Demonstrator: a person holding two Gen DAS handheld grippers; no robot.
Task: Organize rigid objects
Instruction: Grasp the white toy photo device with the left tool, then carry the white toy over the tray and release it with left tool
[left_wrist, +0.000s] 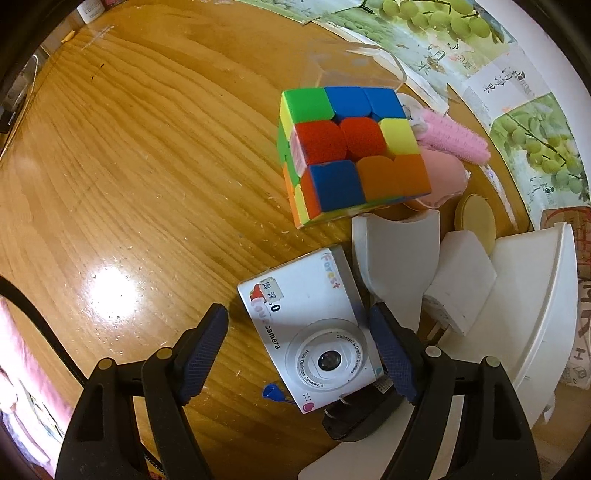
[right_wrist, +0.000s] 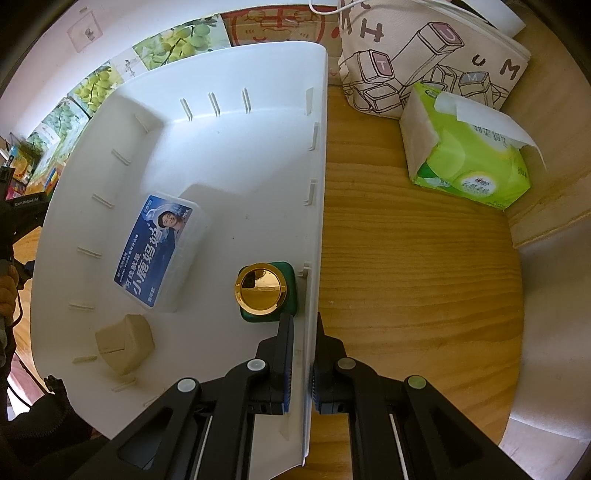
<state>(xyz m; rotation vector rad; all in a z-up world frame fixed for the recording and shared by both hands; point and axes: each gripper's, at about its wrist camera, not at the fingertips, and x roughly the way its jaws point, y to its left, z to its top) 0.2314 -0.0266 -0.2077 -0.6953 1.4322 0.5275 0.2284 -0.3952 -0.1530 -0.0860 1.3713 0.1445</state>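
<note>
1. Under my left gripper (left_wrist: 297, 354) I count one white children's toy camera (left_wrist: 306, 328), one multicoloured puzzle cube (left_wrist: 351, 155), two white wall chargers (left_wrist: 395, 266) and one round cream lid (left_wrist: 474, 218), all on the glossy wooden surface (left_wrist: 129, 166).
2. The camera lies flat, lens up, between my left gripper's dark blue pads (left_wrist: 201, 352). The jaws stand wide: the right pad sits just beside the camera's edge, the left pad is clear of it.
3. My left gripper points straight down at the surface; the cube sits beyond the camera, well apart from the pads.
4. In the white plastic bin (right_wrist: 240, 147) I count three things: one beige block (right_wrist: 123, 343), one clear box with a blue label (right_wrist: 159, 251) and one green bottle with a gold cap (right_wrist: 264, 291).
5. My right gripper (right_wrist: 304, 358) points steeply down and is narrowed onto the bin's right wall, one pad inside, one outside.
6. Further right, one green tissue pack (right_wrist: 469, 155) lies on the surface.
</note>
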